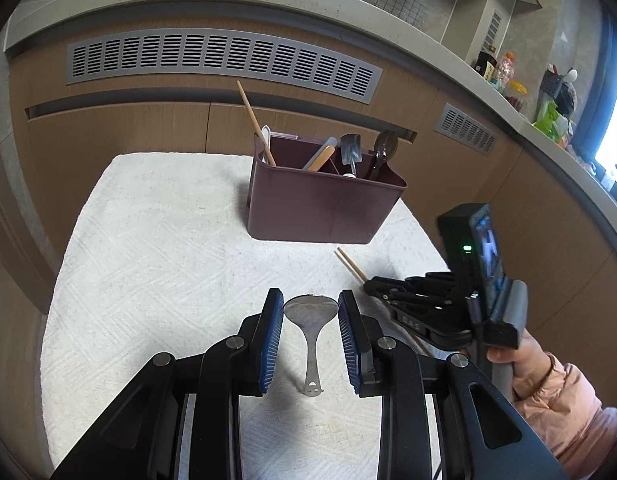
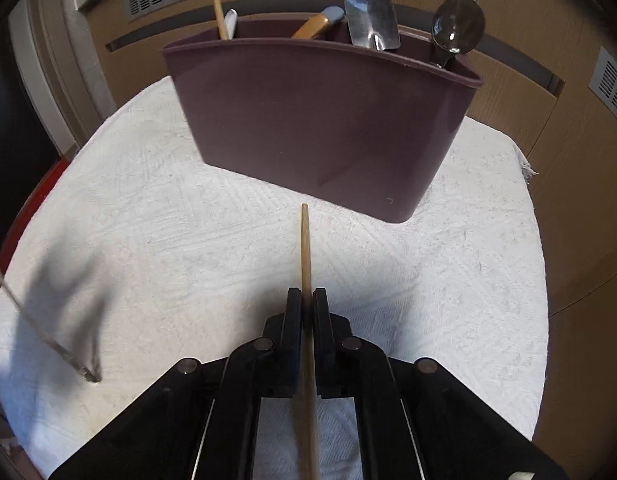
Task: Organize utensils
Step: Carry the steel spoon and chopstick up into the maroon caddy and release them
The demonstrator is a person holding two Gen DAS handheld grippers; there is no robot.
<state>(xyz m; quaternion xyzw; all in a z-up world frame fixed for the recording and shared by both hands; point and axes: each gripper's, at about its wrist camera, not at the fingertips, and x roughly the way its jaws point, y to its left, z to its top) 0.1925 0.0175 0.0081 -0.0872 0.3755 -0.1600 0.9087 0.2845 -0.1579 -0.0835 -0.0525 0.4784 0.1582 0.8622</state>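
Note:
My left gripper [image 1: 310,295] is shut on a metal spoon [image 1: 310,314]; its blue pads [image 1: 273,320] press on both sides of the bowl. The handle hangs down toward the white cloth, and in the right wrist view the spoon handle [image 2: 40,328] comes in from the left with its tip near the cloth. My right gripper [image 2: 307,298] [image 1: 370,286] is shut on a wooden chopstick [image 2: 305,248] [image 1: 350,266] that points toward the maroon utensil box [image 2: 320,120] [image 1: 324,208]. The box holds another chopstick [image 1: 254,124], a shovel-shaped metal spoon [image 2: 372,22] and a dark spoon [image 2: 458,26].
A white textured cloth [image 1: 156,248] covers the table. Wooden cabinet fronts with a grey vent grille [image 1: 220,60] stand right behind the box. A counter [image 1: 508,92] at the upper right carries bottles and jars. A hand in a pink sleeve [image 1: 548,392] holds the right gripper.

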